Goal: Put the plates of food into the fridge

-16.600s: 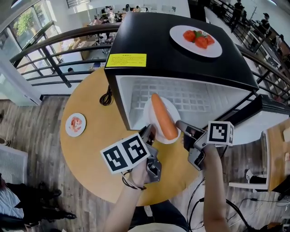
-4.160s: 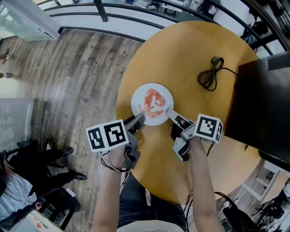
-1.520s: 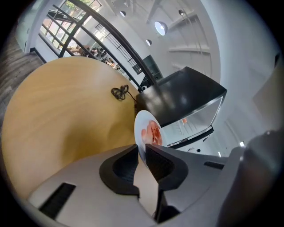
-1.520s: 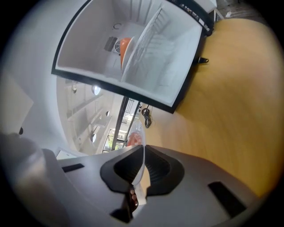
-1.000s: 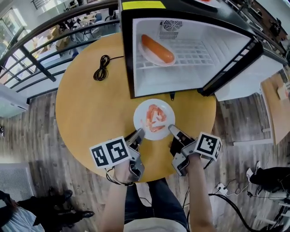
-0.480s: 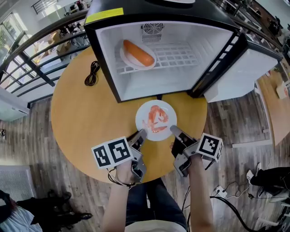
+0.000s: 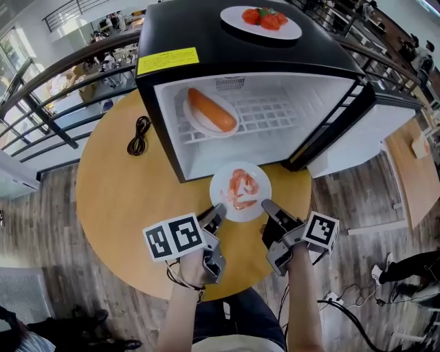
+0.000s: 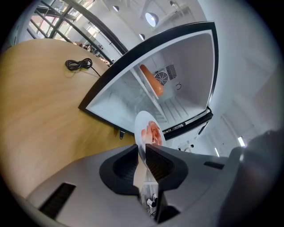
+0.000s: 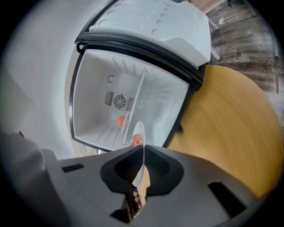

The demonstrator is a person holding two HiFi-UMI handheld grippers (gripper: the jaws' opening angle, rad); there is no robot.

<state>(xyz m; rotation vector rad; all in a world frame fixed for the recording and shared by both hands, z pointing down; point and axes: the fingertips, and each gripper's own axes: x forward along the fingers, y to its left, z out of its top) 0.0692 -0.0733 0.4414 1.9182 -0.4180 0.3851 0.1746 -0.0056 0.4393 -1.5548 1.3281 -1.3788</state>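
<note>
White plates (image 7: pixel 199 124) three; left gripper (image 7: pixel 220 208), right gripper (image 7: pixel 265 204) clamp one plate (image 7: pixel 223 187).

Quick count from where I'm standing: three plates of food – the plate on top (image 7: pixel 237 19), the plate on the shelf (image 7: pixel 199 124), the plate out front (image 7: pixel 220 185). One fridge (image 7: pixel 206 41), one round table (image 7: pixel 117 199), one black cable (image 7: pixel 138 135), two grippers: left gripper (image 7: pixel 218 210), right gripper (image 7: pixel 267 206).

My head view looks steeply down from high; both gripper views sit close, all sharing the plate (image 7: pixel 257 200) and fridge (image 7: pixel 199 27).
</note>
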